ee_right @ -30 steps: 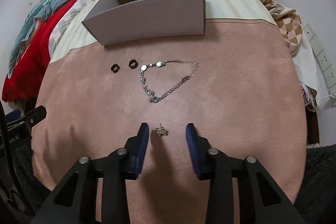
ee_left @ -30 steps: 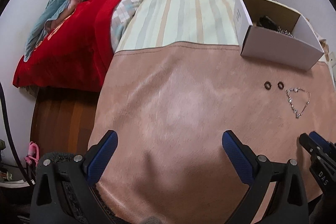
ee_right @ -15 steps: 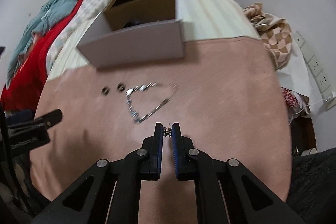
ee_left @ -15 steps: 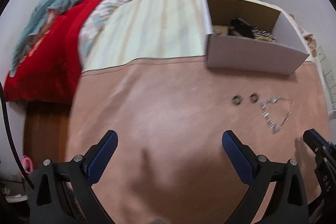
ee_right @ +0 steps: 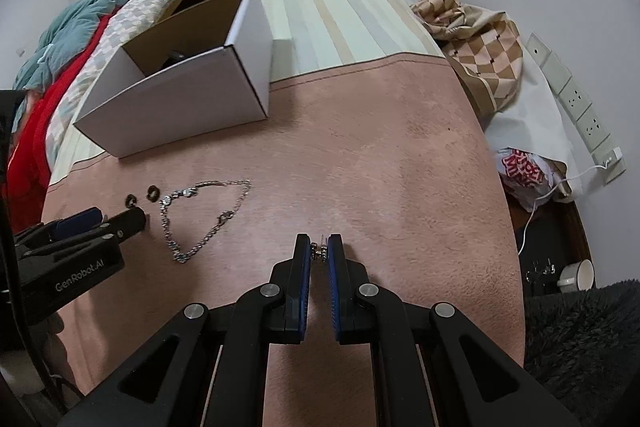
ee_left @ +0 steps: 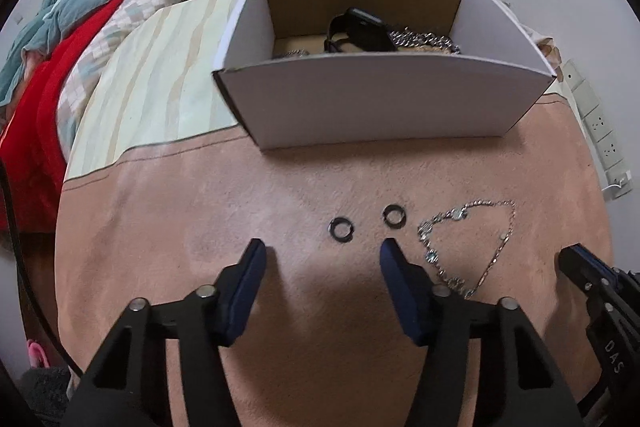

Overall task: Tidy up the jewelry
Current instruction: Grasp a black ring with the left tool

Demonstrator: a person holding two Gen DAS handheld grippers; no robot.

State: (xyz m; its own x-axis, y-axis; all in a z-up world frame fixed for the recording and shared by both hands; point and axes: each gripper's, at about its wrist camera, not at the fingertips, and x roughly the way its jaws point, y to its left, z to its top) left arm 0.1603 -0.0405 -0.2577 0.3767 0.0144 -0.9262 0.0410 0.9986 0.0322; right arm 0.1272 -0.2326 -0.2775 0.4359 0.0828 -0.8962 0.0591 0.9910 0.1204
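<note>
My right gripper (ee_right: 319, 250) is shut on a small sparkly earring (ee_right: 319, 251) and holds it just above the pink cloth (ee_right: 360, 167). My left gripper (ee_left: 322, 255) is open and low over the cloth, just short of two dark rings (ee_left: 341, 229) (ee_left: 393, 215). A silver chain bracelet (ee_left: 468, 243) lies in a loop to their right; it also shows in the right wrist view (ee_right: 204, 215). The white cardboard box (ee_left: 380, 103) behind holds a black watch (ee_left: 360, 31) and silver chains.
A striped cloth (ee_left: 160, 75) covers the far table. A bed with red and teal blankets (ee_left: 60, 39) stands at the left. Checked fabric (ee_right: 476, 39), wall sockets (ee_right: 576, 107) and a plastic bag (ee_right: 524, 175) are at the right.
My right gripper shut on the earring and lifted it, turning right. My left gripper swung right and forward, up to the two rings, and its jaws narrowed somewhat.
</note>
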